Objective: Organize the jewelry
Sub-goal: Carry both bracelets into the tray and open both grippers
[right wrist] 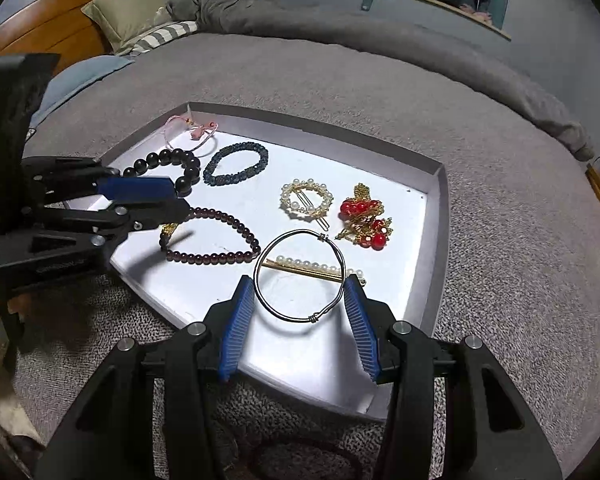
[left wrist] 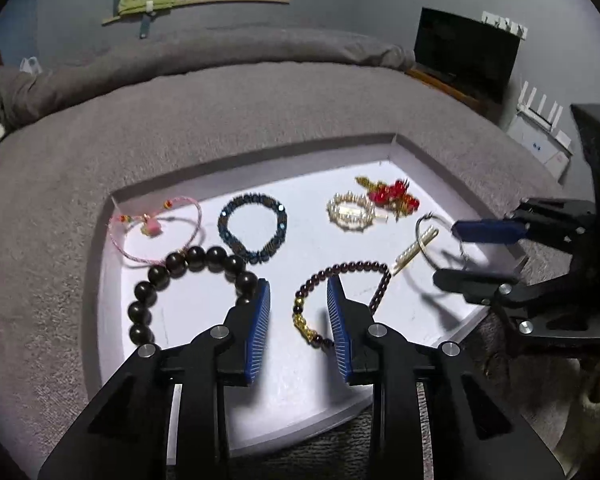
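In a white tray (right wrist: 428,216) on a grey bedspread (right wrist: 500,200), the right gripper (right wrist: 300,316) grips a silver wire bangle (right wrist: 300,276) between its pads, while the left gripper (left wrist: 300,312) hangs open, empty, over a garnet bead bracelet (left wrist: 340,276).

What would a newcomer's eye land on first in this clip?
Probably the white tray of jewelry on the grey bed, lit brightly against the dim room. Then the red bead ornament near its right wall, the one vivid colour. Nearest the camera, the right gripper straddles a silver wire bangle, lying over a pearl hairpin.
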Demonstrator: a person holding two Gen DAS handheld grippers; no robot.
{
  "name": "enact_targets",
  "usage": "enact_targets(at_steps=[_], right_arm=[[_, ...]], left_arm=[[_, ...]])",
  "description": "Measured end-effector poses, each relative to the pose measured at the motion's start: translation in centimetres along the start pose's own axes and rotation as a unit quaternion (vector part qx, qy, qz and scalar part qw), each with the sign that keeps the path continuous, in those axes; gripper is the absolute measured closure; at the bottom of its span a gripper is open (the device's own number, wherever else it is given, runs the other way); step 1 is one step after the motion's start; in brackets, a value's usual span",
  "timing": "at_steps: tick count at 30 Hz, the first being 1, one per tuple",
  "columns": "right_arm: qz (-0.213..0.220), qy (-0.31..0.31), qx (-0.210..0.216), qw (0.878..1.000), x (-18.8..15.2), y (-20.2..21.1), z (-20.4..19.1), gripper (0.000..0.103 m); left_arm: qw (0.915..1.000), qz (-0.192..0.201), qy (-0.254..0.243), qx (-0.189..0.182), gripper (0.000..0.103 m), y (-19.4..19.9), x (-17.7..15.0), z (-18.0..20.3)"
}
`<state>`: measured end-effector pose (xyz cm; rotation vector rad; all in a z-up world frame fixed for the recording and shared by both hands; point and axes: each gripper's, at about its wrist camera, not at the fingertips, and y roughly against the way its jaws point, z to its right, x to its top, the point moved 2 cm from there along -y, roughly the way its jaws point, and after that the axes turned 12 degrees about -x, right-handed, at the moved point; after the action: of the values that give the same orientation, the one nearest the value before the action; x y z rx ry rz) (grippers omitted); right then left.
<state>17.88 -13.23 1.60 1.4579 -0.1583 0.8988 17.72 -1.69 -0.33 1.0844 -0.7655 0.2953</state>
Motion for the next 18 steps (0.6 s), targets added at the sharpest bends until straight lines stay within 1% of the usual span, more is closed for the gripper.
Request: enact_targets(at_steps=[3,10,12,15,17,18], right_arm=[[-0.002,-0.006,0.004,1.0,-0.04,-0.04,0.18,0.056],[0.0,-0.01,0.003,1.0,-0.15,-0.06,0.12,0.056],[0.0,-0.015,0.004,1.0,-0.17,-0.07,0.19,0.054],[0.002,-0.021,0.0,1.0,-0.28,0.16,0.46,0.053],[0.005,-0.024,-0.004,1.0,-0.32,0.37,0.61,0.053],[0.008,-0.029,-0.004,1.0,-0.35,0.55,0.74,0.053]], left_arm=[[0.9999,0.009,0.001,-0.004,0.071,0.54,0.25,0.15],[1.0,0.005,-0.003,-0.006,0.071,0.43,0.19,0.44],[1.0,0.005,-0.004,-0.004,0.071,0.41,0.18,0.49],[1.0,0.005,-0.003,-0.001,0.07,0.34,0.19,0.45],[1.0,0.006,-0.002,0.001,0.068,0.32,0.21,0.37],[1.0,0.007,-0.002,0.003,0.066,0.29,0.19,0.3]])
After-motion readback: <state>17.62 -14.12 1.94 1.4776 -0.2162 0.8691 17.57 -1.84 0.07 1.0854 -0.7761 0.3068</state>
